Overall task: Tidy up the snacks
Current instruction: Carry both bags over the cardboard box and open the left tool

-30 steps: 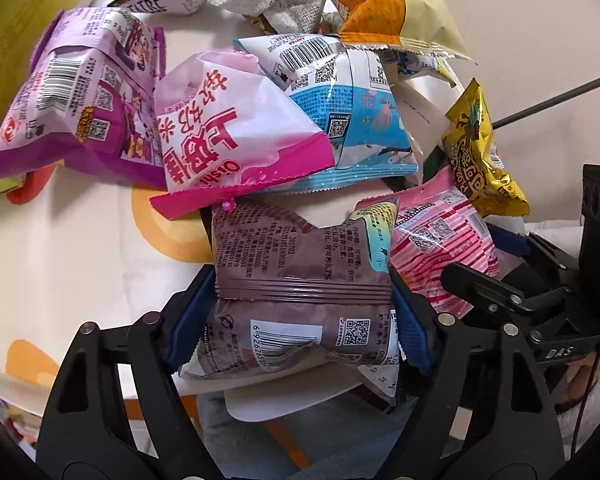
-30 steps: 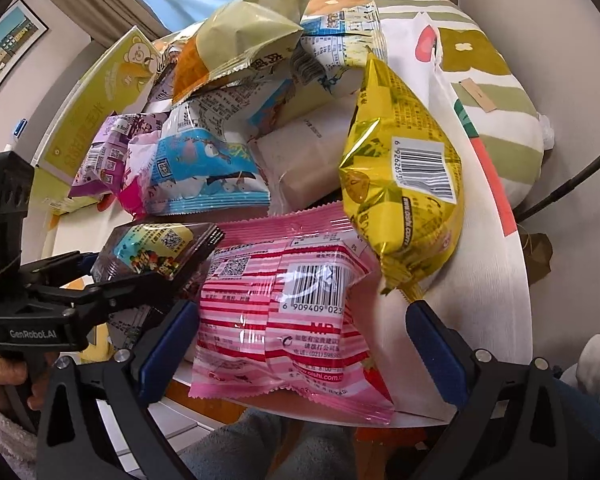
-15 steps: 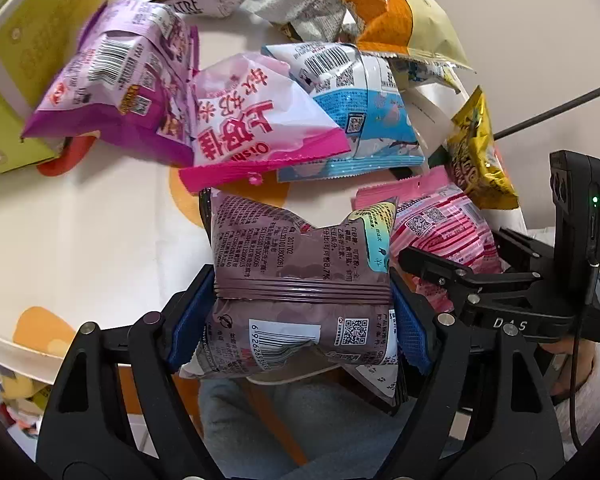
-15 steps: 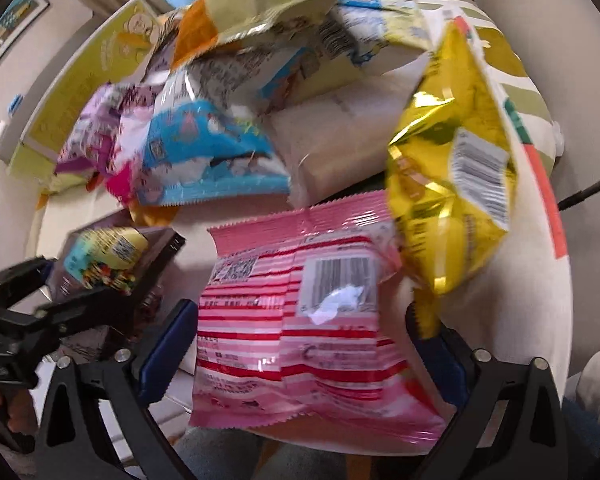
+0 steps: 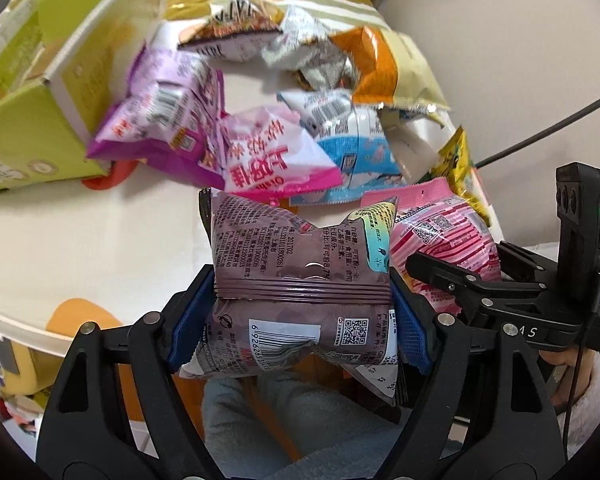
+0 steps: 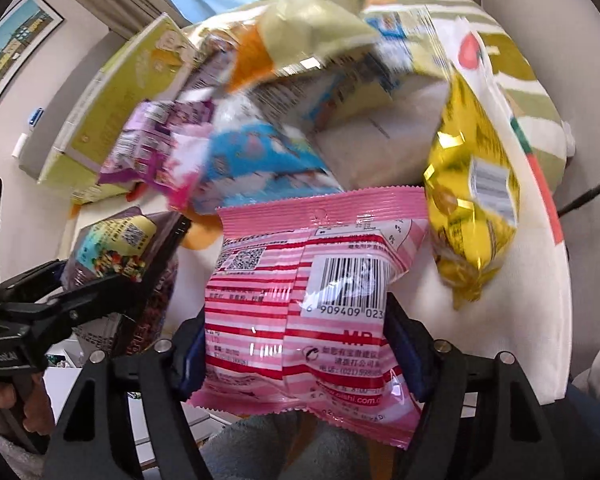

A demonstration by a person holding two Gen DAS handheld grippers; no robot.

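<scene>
The bench point(image 5: 60, 248), under its pale cloth with orange blobs, fills most of the left-wrist view, and the heap of snacks crowds its far side. Far left sits the big lime-green box point(image 5: 24, 136), open side up, right against the pile. Leaning on its near corner is the purple bag point(image 5: 160, 128); beside that, to the right, the pink-and-white bag point(image 5: 272, 160), then the blue-and-white bag point(image 5: 356, 152) tucked partly behind it. Farther back, an orange-and-cream bag point(image 5: 384, 68) tops the heap.

Over in the right-wrist view, the yellow foil bag point(image 6: 472, 204) stands tilted on the right side of the bench, near the edge, barcode facing us. Just left of it, the pink striped packet point(image 6: 300, 312) is pinched between the pads of the right hand-held gripper point(image 6: 296, 356), squeezed at its waist and held at the bench's near edge.

The left hand-held gripper point(image 5: 300, 328) has its blue pads clamped on the brown packet point(image 5: 300, 272), which bulges above and below the grip, held at the near edge of the bench, just left of the pink striped one. The two held packets sit side by side, nearly touching.
</scene>
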